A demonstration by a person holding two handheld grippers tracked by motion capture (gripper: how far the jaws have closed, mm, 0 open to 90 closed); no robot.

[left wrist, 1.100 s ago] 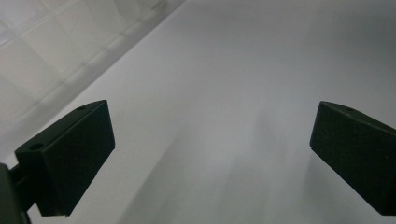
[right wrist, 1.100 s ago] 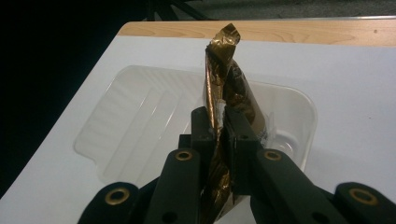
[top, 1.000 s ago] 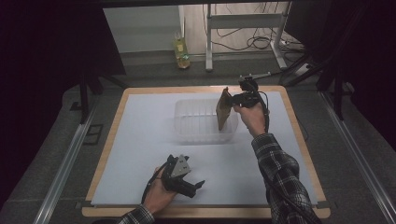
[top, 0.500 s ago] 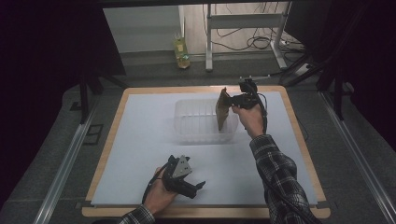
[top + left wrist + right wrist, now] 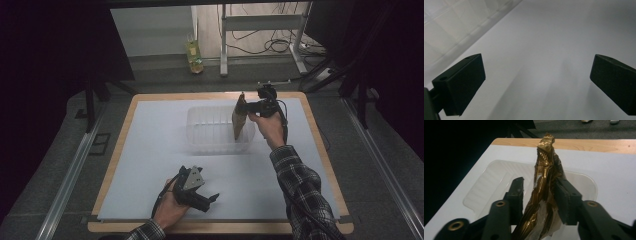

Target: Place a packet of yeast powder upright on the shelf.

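A crinkled gold-brown foil packet (image 5: 544, 192) stood upright on edge over the clear plastic tray (image 5: 210, 130), pinched at its side.

Dim room, bright tabletop, soft blurry close-ups.

no text or label can be read anywhere.
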